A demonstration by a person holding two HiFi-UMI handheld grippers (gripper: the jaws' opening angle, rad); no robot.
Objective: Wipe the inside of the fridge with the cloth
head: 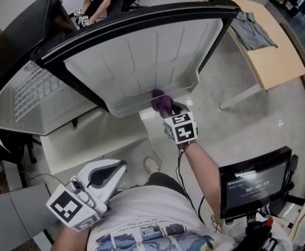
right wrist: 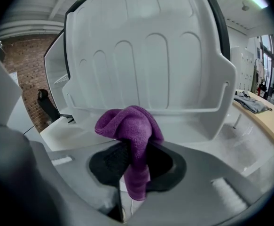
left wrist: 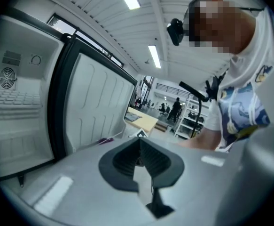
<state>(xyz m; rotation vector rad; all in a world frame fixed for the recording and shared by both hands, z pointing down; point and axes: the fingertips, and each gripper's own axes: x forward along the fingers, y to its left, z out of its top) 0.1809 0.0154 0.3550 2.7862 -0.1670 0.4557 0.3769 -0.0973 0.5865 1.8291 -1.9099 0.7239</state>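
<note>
Right gripper (head: pixel 166 110) is extended forward at arm's length, jaws clenched on a purple terry cloth (head: pixel 160 100). In the right gripper view the purple cloth (right wrist: pixel 129 126) bunches into a rounded fold above the jaw tips, and a loose tail hangs down between the black pads (right wrist: pixel 106 161). Directly ahead of this gripper is the white moulded plastic inner liner of the open fridge door (right wrist: pixel 141 41). The door's shallow lower shelf rail (right wrist: pixel 174 111) runs across just beyond the cloth. From the head view the cloth sits at the rail's near edge (head: pixel 142 101); whether it touches the plastic cannot be told. Left gripper (head: pixel 118 167) is held low and close to the person's torso, well back from the right gripper and apart from the door. In its own view the left gripper (left wrist: pixel 139 147) has both jaws pressed together with nothing gripped between them. To the left of this gripper is the white fridge compartment (left wrist: pixel 14 102), with a round vent grille (left wrist: pixel 6 77) high on its back wall. Off to the right of the right gripper, past the door's edge, stands a light wooden table (head: pixel 278 56) with a grey garment (head: pixel 251 30) lying on it. Near the person's right elbow is a dark flat monitor screen (head: pixel 254 184).
</note>
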